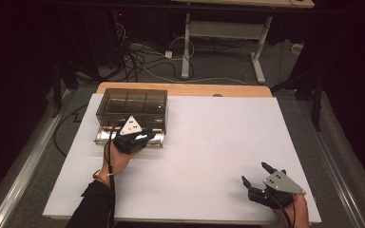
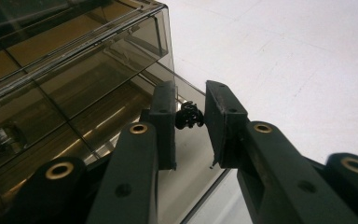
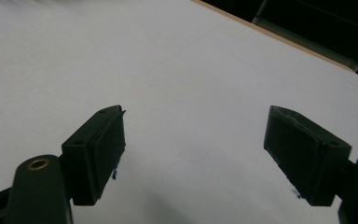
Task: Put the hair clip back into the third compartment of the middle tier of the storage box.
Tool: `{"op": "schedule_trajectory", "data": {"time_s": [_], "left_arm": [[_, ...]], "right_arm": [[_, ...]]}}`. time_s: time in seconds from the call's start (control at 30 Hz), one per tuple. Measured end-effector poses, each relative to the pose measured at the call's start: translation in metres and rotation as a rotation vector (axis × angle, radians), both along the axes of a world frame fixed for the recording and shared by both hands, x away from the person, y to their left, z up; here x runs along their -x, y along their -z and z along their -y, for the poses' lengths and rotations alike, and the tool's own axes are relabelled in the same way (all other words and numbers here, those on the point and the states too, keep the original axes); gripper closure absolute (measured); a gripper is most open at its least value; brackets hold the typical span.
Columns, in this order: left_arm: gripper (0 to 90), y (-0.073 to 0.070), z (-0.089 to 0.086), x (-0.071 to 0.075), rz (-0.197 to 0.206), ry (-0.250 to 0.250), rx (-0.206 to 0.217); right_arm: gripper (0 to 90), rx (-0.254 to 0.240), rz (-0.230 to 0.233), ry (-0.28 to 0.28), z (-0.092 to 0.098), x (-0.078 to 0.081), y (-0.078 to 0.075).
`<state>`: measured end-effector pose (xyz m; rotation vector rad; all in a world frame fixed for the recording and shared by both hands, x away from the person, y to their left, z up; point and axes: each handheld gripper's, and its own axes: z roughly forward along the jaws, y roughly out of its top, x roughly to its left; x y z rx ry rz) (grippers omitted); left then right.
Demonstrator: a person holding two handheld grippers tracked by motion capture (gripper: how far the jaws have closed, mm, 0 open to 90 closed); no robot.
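A smoky clear plastic drawer box (image 1: 132, 107) stands at the back left of the white table top (image 1: 209, 137). Its lowest drawer front (image 2: 193, 149) juts a little out of the box (image 2: 74, 70). A small black knob (image 2: 189, 116) sits on that drawer front. My left gripper (image 2: 189, 108) is shut on the knob, one pad on each side. From above, the left gripper (image 1: 134, 138) is against the box's front, held by a hand. My right gripper (image 1: 255, 173) rests near the front right, open, with bare table between its pads (image 3: 193, 135).
The white sheet runs to the table's wooden back edge (image 1: 185, 89). Beyond it are floor cables (image 1: 138, 59) and the legs of another table (image 1: 186, 45). A metal rail (image 1: 24, 156) runs along the left side.
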<state>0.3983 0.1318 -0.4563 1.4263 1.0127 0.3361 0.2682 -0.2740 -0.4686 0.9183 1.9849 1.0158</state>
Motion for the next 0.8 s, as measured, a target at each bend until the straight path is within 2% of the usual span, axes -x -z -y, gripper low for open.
{"op": "schedule_trajectory", "data": {"time_s": [0.17,0.37,0.43,0.8], "left_arm": [[71.3,0.0026,0.0012,-0.0010,0.002,-0.010,-0.025],[71.2,0.0034,0.0005,-0.0017,0.003,-0.022,-0.028],[71.1,0.0045,0.0009,-0.0022,0.007,-0.030,-0.042],[66.1,0.0040,0.0024,-0.0035,0.012,-0.057,-0.041]], "right_arm": [[20.9,-0.005,-0.002,0.001,-0.0005,0.0013,-0.0004],[20.9,-0.004,0.000,0.000,-0.0001,0.0012,-0.0005],[20.9,-0.005,-0.002,0.001,-0.0001,0.0010,-0.0003],[20.8,-0.006,-0.001,0.004,0.0020,0.0011,-0.0006]]}}
